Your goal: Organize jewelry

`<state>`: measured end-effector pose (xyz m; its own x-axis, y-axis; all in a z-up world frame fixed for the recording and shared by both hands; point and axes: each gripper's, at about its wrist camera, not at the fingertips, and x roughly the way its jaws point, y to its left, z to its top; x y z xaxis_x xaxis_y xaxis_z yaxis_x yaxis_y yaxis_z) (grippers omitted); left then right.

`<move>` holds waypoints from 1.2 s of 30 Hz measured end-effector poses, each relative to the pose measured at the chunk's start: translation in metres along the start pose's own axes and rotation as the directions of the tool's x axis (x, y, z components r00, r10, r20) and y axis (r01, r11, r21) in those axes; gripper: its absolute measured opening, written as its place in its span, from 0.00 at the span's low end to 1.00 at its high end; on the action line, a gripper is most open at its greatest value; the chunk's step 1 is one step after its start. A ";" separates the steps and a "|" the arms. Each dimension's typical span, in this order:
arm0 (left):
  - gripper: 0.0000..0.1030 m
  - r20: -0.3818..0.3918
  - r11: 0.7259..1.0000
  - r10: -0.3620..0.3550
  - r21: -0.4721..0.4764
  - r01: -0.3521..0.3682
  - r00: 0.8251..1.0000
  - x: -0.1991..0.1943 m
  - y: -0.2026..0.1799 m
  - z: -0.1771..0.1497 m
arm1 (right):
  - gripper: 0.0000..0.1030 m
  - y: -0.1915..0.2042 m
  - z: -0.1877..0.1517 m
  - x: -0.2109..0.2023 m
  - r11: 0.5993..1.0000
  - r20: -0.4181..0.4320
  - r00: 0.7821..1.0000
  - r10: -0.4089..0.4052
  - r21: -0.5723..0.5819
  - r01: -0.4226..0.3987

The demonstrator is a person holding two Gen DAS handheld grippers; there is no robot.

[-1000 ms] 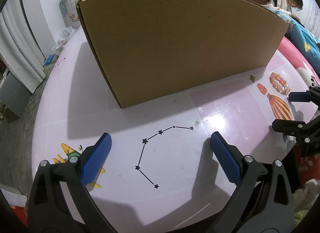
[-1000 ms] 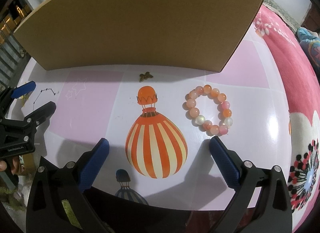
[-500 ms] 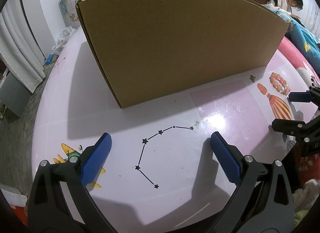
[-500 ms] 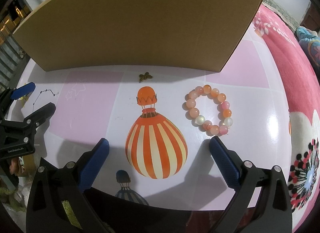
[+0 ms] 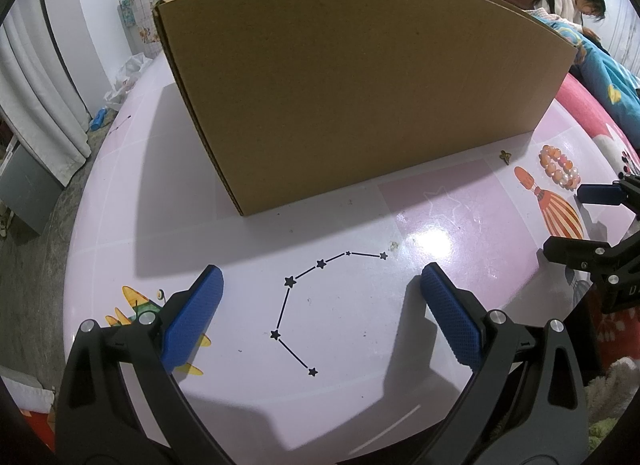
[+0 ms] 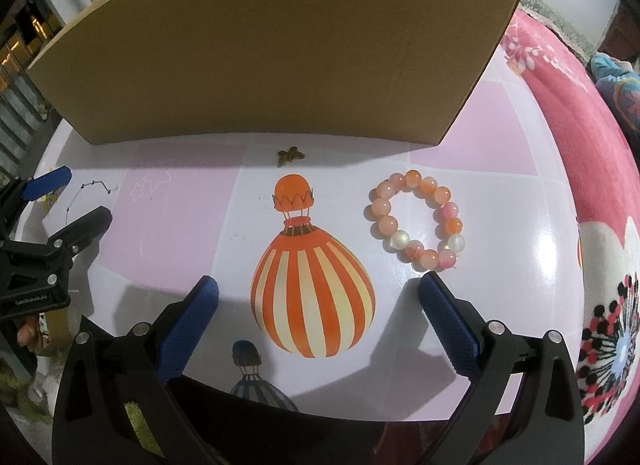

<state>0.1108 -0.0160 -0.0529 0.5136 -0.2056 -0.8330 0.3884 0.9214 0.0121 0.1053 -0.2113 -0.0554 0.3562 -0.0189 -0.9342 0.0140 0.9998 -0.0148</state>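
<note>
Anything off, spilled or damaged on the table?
Nothing damaged or spilled. The bead bracelet lies intact as a closed loop, and the small butterfly charm sits loose by the cardboard box. A few tiny specks mark the table surface.

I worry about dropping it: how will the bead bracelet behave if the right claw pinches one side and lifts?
The bead bracelet is separate round beads on a cord, so it will likely sag floppy from the right claw. Its glossy beads look slippery and may squirt out of a pinch. Lying flat on the smooth table, a push would probably slide it, not roll it.
</note>
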 end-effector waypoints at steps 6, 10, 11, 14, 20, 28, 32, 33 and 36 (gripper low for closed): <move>0.93 0.003 1.000 -0.004 0.004 0.004 1.000 -0.001 0.002 0.000 | 0.94 -0.003 -0.009 -0.005 0.999 0.032 0.999 0.034 -0.017 -0.033; 0.93 0.021 1.000 0.000 0.014 0.000 1.000 -0.006 0.001 -0.001 | 0.94 -0.016 -0.019 -0.017 0.993 0.080 0.991 0.108 0.039 -0.111; 0.92 0.039 1.000 -0.009 0.017 0.008 0.999 -0.009 0.000 -0.002 | 0.94 -0.018 -0.021 -0.020 0.992 0.090 0.990 0.110 0.044 -0.115; 0.92 0.121 0.997 -0.072 0.043 0.067 0.990 -0.025 -0.009 0.000 | 0.94 -0.024 -0.026 -0.034 0.993 0.147 0.984 0.098 0.050 -0.106; 0.72 0.210 0.970 -0.205 0.177 0.169 0.956 -0.041 -0.049 0.014 | 0.87 -0.041 -0.035 -0.053 0.985 0.243 0.964 0.111 0.100 -0.138; 0.39 0.165 0.920 -0.298 0.311 0.237 0.940 -0.017 -0.094 0.035 | 0.76 -0.063 -0.032 -0.048 0.976 0.257 0.960 0.108 0.158 -0.152; 0.28 0.138 0.911 -0.322 0.313 0.267 0.937 -0.005 -0.105 0.045 | 0.75 -0.069 -0.028 -0.041 0.973 0.251 0.961 0.116 0.163 -0.161; 0.28 0.128 0.910 -0.320 0.318 0.266 0.939 -0.001 -0.107 0.047 | 0.75 -0.069 -0.028 -0.041 0.973 0.251 0.961 0.118 0.164 -0.162; 0.21 0.105 0.903 -0.315 0.341 0.263 0.943 0.010 -0.116 0.052 | 0.74 -0.072 -0.024 -0.035 0.971 0.247 0.960 0.129 0.164 -0.173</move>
<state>0.1108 -0.1421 -0.0336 0.4425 -0.5185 -0.7317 0.7464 0.6652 -0.0200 0.0689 -0.2824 -0.0301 0.5747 0.1094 -0.8110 0.1050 0.9730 0.2056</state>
